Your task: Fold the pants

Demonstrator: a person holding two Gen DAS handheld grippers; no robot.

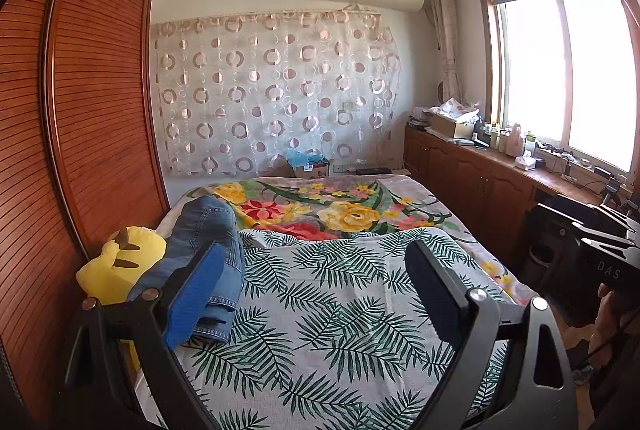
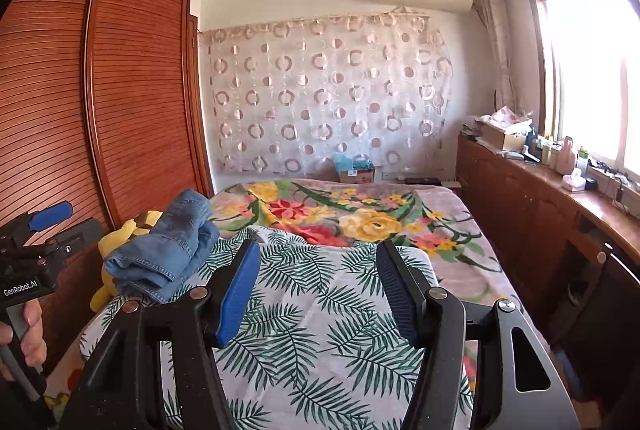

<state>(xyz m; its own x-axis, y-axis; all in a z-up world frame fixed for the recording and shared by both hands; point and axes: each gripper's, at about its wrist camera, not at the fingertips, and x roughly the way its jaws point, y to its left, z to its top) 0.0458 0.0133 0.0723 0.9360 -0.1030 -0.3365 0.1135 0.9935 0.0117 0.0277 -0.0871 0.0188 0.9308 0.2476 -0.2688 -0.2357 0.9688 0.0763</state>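
Well, pants left of empty jaws.

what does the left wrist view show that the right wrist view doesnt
Only the left wrist view shows the right gripper from the side, at its right edge, and the face of the yellow plush toy.

Only the right wrist view shows the left gripper from the side and the hand holding its handle.

Both show the bundled jeans resting against the toy on the leaf-print sheet, the floral blanket, the wardrobe, and open, empty jaws.
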